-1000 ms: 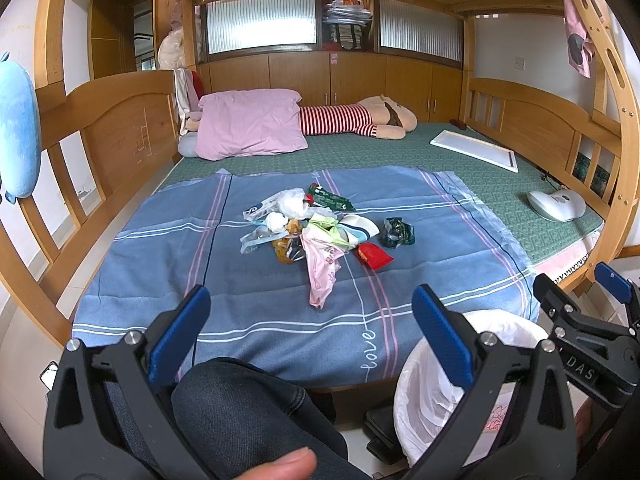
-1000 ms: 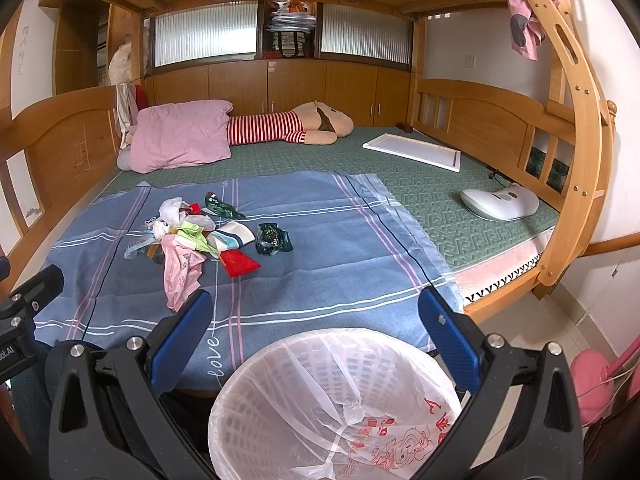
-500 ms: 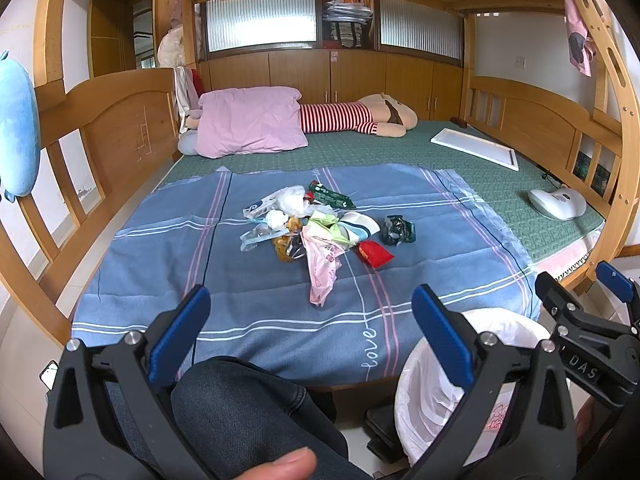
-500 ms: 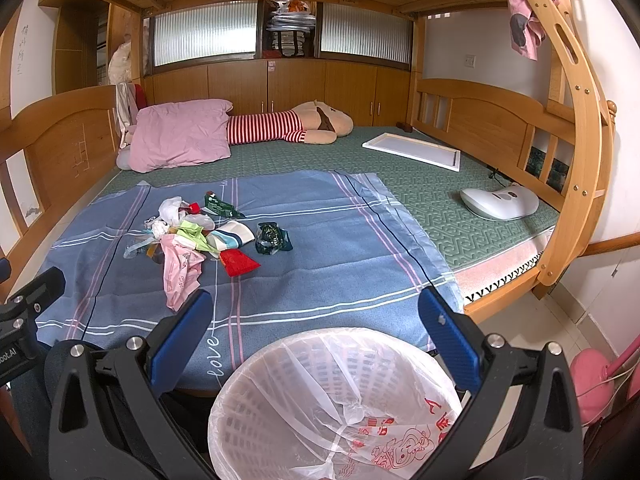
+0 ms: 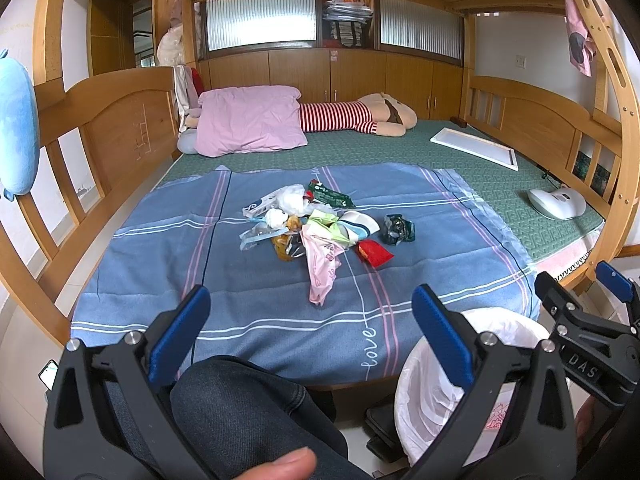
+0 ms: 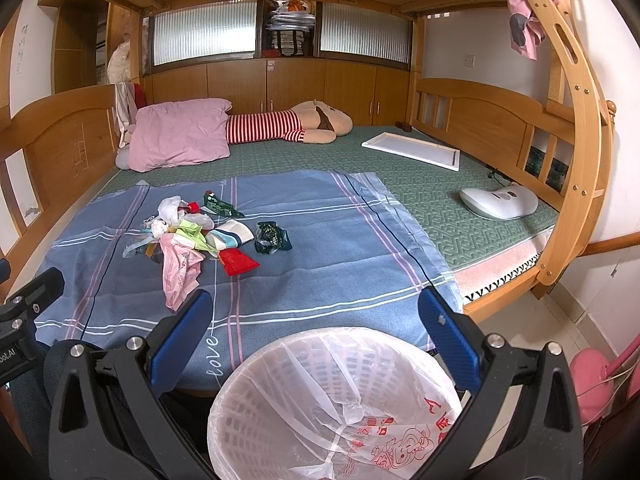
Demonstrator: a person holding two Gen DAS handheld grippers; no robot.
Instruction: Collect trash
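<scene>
Trash (image 5: 320, 228) heaped on blue sheet (image 5: 160, 256) — lined wastebasket (image 6: 332, 404) empty — both grippers wide open, empty-handed.

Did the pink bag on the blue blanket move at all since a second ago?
No. The pink bag still lies at the near edge of the trash pile, its tip just left of the blanket's pink stripe, as before.

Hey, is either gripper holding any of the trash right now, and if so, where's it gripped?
Nothing is held. Left gripper and right gripper are both open and empty.
</scene>
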